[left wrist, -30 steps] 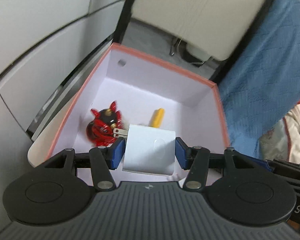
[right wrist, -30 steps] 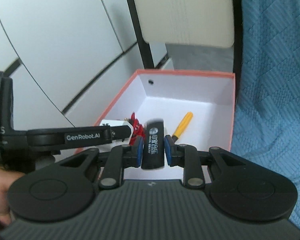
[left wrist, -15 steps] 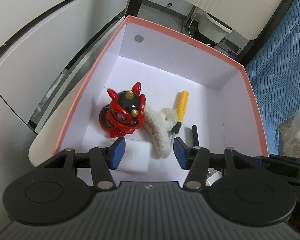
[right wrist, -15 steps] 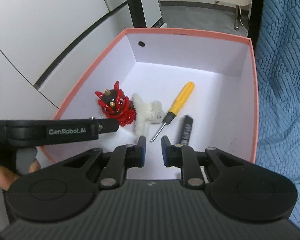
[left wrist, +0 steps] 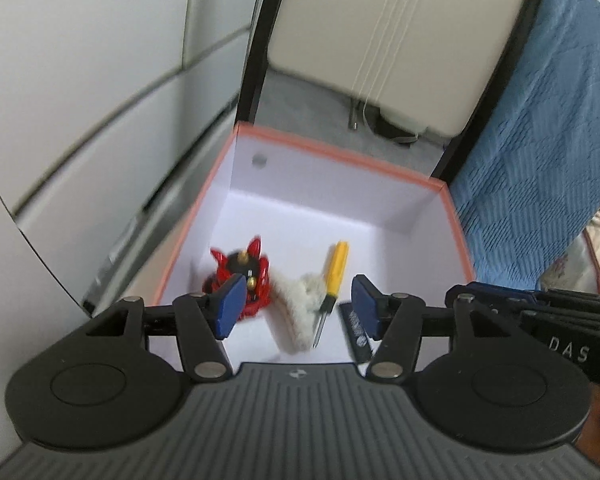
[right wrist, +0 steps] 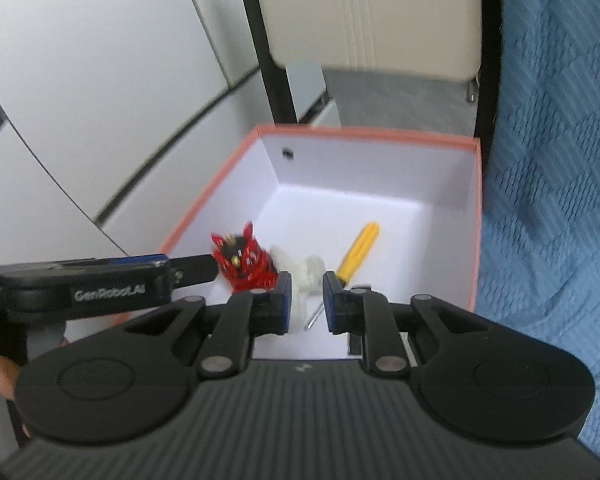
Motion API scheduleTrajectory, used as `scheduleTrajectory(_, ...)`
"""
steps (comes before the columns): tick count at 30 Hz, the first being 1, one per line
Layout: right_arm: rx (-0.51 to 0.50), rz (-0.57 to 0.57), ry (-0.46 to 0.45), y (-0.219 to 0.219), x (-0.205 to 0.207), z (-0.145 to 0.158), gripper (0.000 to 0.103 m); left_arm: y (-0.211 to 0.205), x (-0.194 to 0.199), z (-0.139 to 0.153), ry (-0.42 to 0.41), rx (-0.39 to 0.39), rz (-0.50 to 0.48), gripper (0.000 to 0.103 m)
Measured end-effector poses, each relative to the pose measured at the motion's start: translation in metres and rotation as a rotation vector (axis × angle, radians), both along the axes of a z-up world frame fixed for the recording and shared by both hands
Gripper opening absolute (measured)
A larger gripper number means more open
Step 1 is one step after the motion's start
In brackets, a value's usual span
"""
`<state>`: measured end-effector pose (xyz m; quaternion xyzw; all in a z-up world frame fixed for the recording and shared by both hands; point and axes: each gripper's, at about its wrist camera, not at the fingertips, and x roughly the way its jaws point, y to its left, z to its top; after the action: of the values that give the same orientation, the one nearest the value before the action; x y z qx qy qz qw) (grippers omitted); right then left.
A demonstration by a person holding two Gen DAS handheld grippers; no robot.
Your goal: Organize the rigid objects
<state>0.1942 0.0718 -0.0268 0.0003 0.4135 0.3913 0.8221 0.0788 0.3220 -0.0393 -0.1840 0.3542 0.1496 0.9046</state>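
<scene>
- Grippers first: both now carry nothing. A second ago the left gripper (left wrist: 296, 304) clamped a white block and the right gripper (right wrist: 305, 302) clamped a black stick; both have since let go over the box (left wrist: 340, 148).
- Left gripper's jaws stand at a middling width and are opening, with nothing between the pads; only the box floor shows through the gap.
- Right gripper's jaws sit nearly together, a narrow slit between them, gripping nothing.
- Meaning for the task, as a judgement: two more rigid items look delivered, so both hands are free to fetch the next things.
- Box, pink-rimmed with white walls, lies ahead of and below both grippers.
- Inside, just beyond the left gripper's left pad: a red horned figurine (left wrist: 242, 276).
- Straight ahead between its pads: a fluffy white hair claw (left wrist: 296, 312), touching the figurine.
- Just right of that: a yellow-handled screwdriver (left wrist: 334, 272), tip toward the gripper.
- Behind the right pad: the black stick (left wrist: 356, 330), lying flat near the box's near wall.
- White block cannot be seen now; presumably it lies under the gripper's body.
</scene>
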Motion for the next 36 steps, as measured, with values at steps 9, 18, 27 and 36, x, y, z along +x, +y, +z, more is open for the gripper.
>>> scheduleTrajectory(9, 0.067, 0.010, -0.094, -0.037, -0.030, 0.036, 0.020, -0.036, -0.038, 0.044, -0.094, 0.021, 0.017, 0.065)
scheduleTrajectory(18, 0.106, 0.017, -0.163, -0.073, -0.062, 0.053, 0.020, -0.081, -0.071, 0.066, -0.124, 0.056, 0.010, 0.069)
scheduleTrajectory(27, 0.125, 0.004, -0.217, -0.106, -0.085, 0.062, 0.020, -0.108, -0.100, 0.069, -0.155, 0.050, 0.032, 0.069)
scheduleTrajectory(36, 0.138, -0.003, -0.213, -0.138, -0.100, 0.053, 0.020, -0.137, -0.123, 0.061, -0.180, 0.074, 0.041, 0.074)
